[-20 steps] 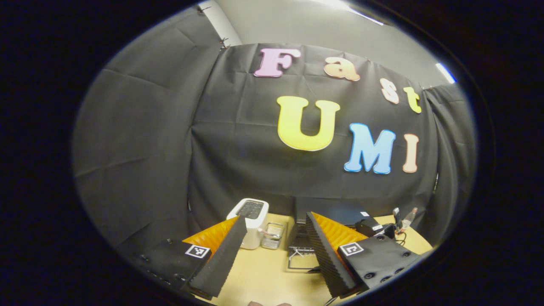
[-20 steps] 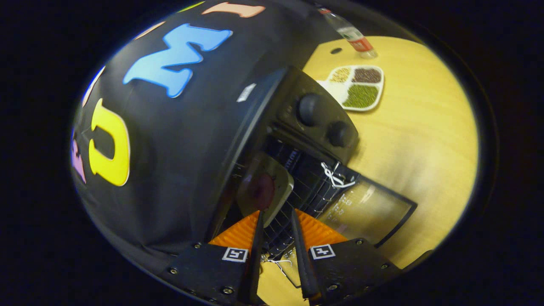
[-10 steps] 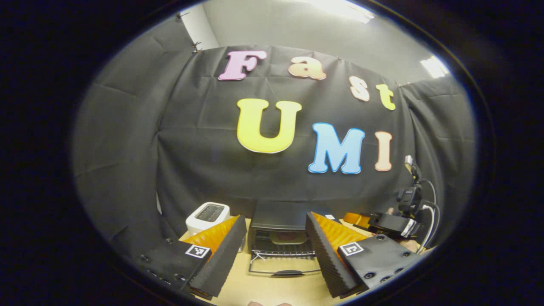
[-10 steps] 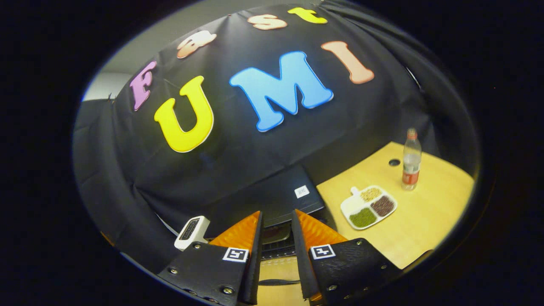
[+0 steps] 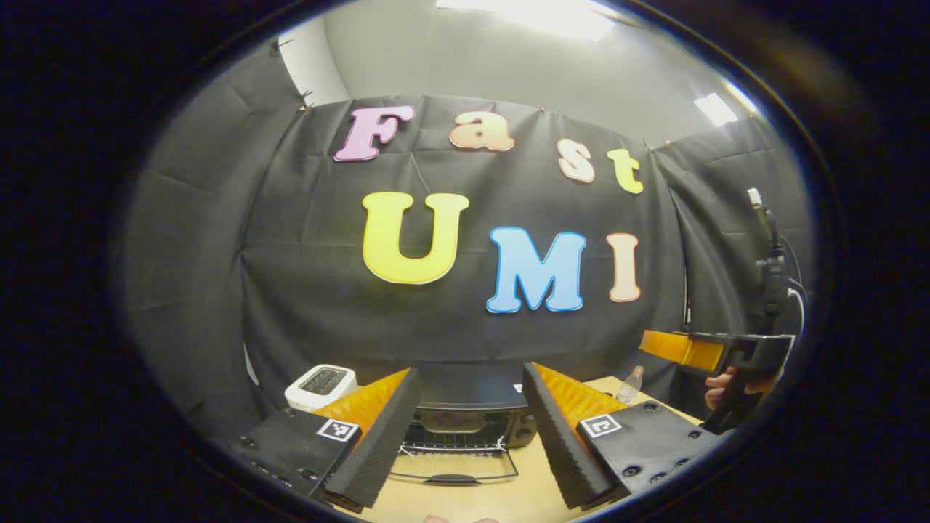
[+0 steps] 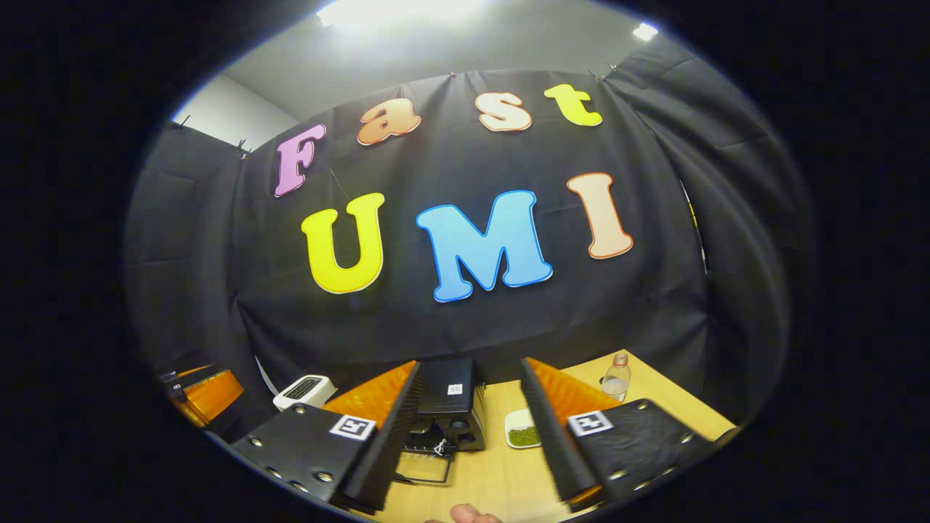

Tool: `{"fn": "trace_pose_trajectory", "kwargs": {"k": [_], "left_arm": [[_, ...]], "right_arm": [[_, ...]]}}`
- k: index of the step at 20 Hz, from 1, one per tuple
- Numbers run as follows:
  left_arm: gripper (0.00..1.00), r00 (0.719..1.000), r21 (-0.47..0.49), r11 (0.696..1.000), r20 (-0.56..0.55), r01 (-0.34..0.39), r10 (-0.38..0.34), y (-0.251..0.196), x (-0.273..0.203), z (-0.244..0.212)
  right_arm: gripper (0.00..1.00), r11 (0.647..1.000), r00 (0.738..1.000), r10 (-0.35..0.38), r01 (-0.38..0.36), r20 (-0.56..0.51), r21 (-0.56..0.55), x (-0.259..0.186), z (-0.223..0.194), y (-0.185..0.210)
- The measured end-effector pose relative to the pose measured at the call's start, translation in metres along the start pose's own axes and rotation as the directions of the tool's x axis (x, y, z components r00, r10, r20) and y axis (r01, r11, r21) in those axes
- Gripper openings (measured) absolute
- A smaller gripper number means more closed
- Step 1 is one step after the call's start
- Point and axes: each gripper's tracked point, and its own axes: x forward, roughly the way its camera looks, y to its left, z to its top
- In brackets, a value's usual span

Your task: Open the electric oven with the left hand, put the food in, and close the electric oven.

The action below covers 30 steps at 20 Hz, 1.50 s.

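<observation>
The black electric oven [image 5: 465,396] stands on the wooden table with its glass door [image 5: 452,476] folded down flat in front. A pale plate with dark food [image 5: 450,419] rests inside on the wire rack. My left gripper [image 5: 471,372] is open and empty, held back from the oven and facing it. In the right gripper view the oven [image 6: 447,399] is small and farther off, with its door [image 6: 425,465] down. My right gripper [image 6: 469,363] is wide open and empty. The right gripper [image 5: 697,352] also hangs at the right of the left gripper view, held by a hand [image 5: 719,392].
A white toaster [image 5: 320,383] sits left of the oven. A clear bottle [image 6: 616,378] and a white divided tray with green beans [image 6: 524,432] lie to its right. The left gripper [image 6: 207,392] is at the far left of the right gripper view.
Both grippers have drawn back and away from the oven. The right gripper's fingers went from nearly together to wide apart, and the plate stays in the oven.
</observation>
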Motion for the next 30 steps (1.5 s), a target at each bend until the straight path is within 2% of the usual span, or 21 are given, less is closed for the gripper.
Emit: {"fn": "trace_pose_trajectory", "kwargs": {"k": [1,2,3,4,5,10,11,12,13,16,18,19,21,24,25,26,30], "left_arm": [[0.99,1.000,-0.004,1.000,-0.012,0.000,0.000,-0.001,0.002,-0.005],[0.99,0.999,-0.009,1.000,-0.030,0.013,-0.013,-0.006,0.005,-0.010],[0.91,0.998,-0.009,1.000,-0.050,0.026,-0.027,-0.012,0.008,-0.017],[0.99,0.997,-0.007,1.000,-0.069,0.028,-0.029,-0.014,0.011,-0.023],[0.92,0.996,-0.009,0.999,-0.088,0.030,-0.031,-0.014,0.013,-0.029],[0.91,0.971,-0.033,0.997,-0.230,0.063,-0.069,-0.026,0.031,-0.079],[0.99,0.961,-0.036,0.997,-0.267,0.066,-0.074,-0.025,0.034,-0.094],[0.95,0.948,-0.037,0.997,-0.309,0.066,-0.074,-0.025,0.036,-0.110],[0.92,0.933,-0.037,0.997,-0.353,0.064,-0.073,-0.023,0.039,-0.128],[0.99,0.870,-0.036,0.999,-0.490,0.036,-0.049,-0.016,0.041,-0.179],[0.95,0.827,-0.046,0.999,-0.560,0.024,-0.045,-0.013,0.041,-0.204],[0.99,0.803,-0.053,0.998,-0.594,0.017,-0.045,-0.011,0.042,-0.218],[0.95,0.761,-0.061,0.998,-0.648,0.005,-0.043,-0.007,0.043,-0.241],[0.95,0.689,-0.058,0.998,-0.724,-0.010,-0.035,0.002,0.046,-0.272],[0.99,0.668,-0.051,0.999,-0.744,-0.017,-0.027,0.005,0.047,-0.283],[0.99,0.649,-0.049,0.999,-0.760,-0.014,-0.028,0.007,0.050,-0.292],[0.93,0.557,-0.016,1.000,-0.831,-0.012,-0.006,0.018,0.051,-0.330]], "right_arm": [[0.93,1.000,1.000,-0.005,0.006,0.011,-0.010,-0.005,0.004,-0.010],[0.95,1.000,1.000,-0.014,0.015,0.017,-0.017,-0.011,0.005,-0.015],[0.95,1.000,0.999,-0.027,0.027,0.021,-0.015,-0.012,0.006,-0.021],[0.95,0.999,0.999,-0.030,0.030,0.019,-0.012,-0.016,-0.001,-0.025],[0.95,1.000,0.999,-0.030,0.030,0.014,-0.001,-0.016,-0.002,-0.028],[0.95,0.999,0.999,-0.051,0.051,0.015,0.020,-0.013,-0.005,-0.042],[0.95,0.998,0.998,-0.053,0.053,0.014,0.021,-0.013,-0.004,-0.044],[0.95,0.998,0.998,-0.055,0.054,0.013,0.024,-0.013,-0.003,-0.046],[0.95,0.998,0.998,-0.061,0.061,0.008,0.025,-0.012,-0.004,-0.049],[0.95,0.997,0.997,-0.073,0.073,-0.008,0.033,-0.009,-0.010,-0.055],[0.95,0.996,0.996,-0.085,0.086,-0.020,0.030,-0.009,-0.014,-0.061],[0.95,0.995,0.995,-0.092,0.092,-0.028,0.026,-0.007,-0.017,-0.064],[0.95,0.994,0.994,-0.106,0.107,-0.039,0.025,-0.007,-0.020,-0.069],[0.95,0.992,0.991,-0.122,0.123,-0.061,0.023,-0.003,-0.028,-0.075],[0.95,0.992,0.990,-0.126,0.127,-0.066,0.020,-0.002,-0.030,-0.077],[0.95,0.991,0.990,-0.128,0.130,-0.065,0.019,-0.003,-0.031,-0.080],[0.95,0.991,0.990,-0.133,0.134,-0.047,0.014,-0.001,-0.030,-0.082]]}}
